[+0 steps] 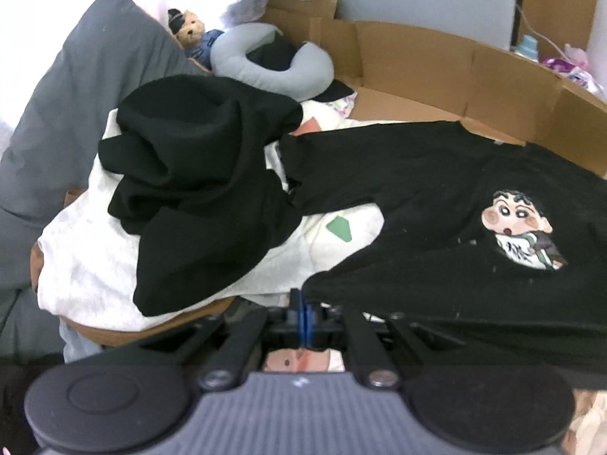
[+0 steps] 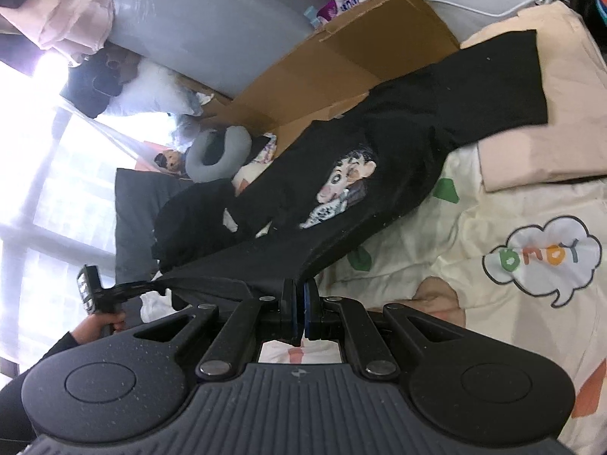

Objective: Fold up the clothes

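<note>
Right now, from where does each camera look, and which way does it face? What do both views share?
Left wrist: sits on the left gripper, faces down across the bed toward the cardboard; sees the black T-shirt, a black pile, a neck pillow. Only its own gripper shows, shut on the shirt's hem.
Right wrist: sits on the right gripper, rolled sideways, faces along the bed; its gripper is shut on the hem; the left gripper and a hand show.
Shared: T-shirt, neck pillow, cardboard, black pile.
</note>
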`<state>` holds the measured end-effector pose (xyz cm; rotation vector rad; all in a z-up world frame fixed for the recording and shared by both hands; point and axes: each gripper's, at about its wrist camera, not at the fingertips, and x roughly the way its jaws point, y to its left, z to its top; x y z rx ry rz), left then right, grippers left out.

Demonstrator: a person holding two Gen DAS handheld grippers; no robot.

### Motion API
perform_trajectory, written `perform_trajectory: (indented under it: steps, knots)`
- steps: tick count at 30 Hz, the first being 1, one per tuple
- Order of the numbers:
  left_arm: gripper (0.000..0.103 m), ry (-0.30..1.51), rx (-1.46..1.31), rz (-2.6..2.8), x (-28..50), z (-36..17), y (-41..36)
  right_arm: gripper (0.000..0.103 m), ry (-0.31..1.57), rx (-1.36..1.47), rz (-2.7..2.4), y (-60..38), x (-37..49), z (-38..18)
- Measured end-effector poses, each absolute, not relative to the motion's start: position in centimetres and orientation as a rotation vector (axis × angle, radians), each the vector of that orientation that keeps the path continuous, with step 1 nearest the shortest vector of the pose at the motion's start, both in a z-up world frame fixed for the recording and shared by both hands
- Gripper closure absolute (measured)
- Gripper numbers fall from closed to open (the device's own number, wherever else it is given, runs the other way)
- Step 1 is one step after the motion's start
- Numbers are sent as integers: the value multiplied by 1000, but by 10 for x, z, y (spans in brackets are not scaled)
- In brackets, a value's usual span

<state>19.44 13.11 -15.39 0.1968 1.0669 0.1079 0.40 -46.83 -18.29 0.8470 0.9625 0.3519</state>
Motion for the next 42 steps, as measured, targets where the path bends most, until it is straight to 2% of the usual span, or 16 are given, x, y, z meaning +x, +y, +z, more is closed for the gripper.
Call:
perform_trajectory:
  steps: [15, 31, 35, 38, 42]
  knots:
    - [101, 1111, 56, 22, 130, -245, 188, 102, 1327, 682, 180, -441, -9, -269]
    - [101, 1155, 179, -42, 89, -374, 186, 102, 1528, 501, 82, -414, 10, -334]
    - [100, 1179, 161, -68, 78, -396, 192, 102, 1579, 454, 50, -408, 8, -341]
    - [92, 1188, 91, -82, 65, -407, 201, 102, 1603, 415, 27, -404, 8, -344]
    - [92, 1175, 52, -54, 47, -409, 215, 102, 1626, 338, 11, -397, 13, -345]
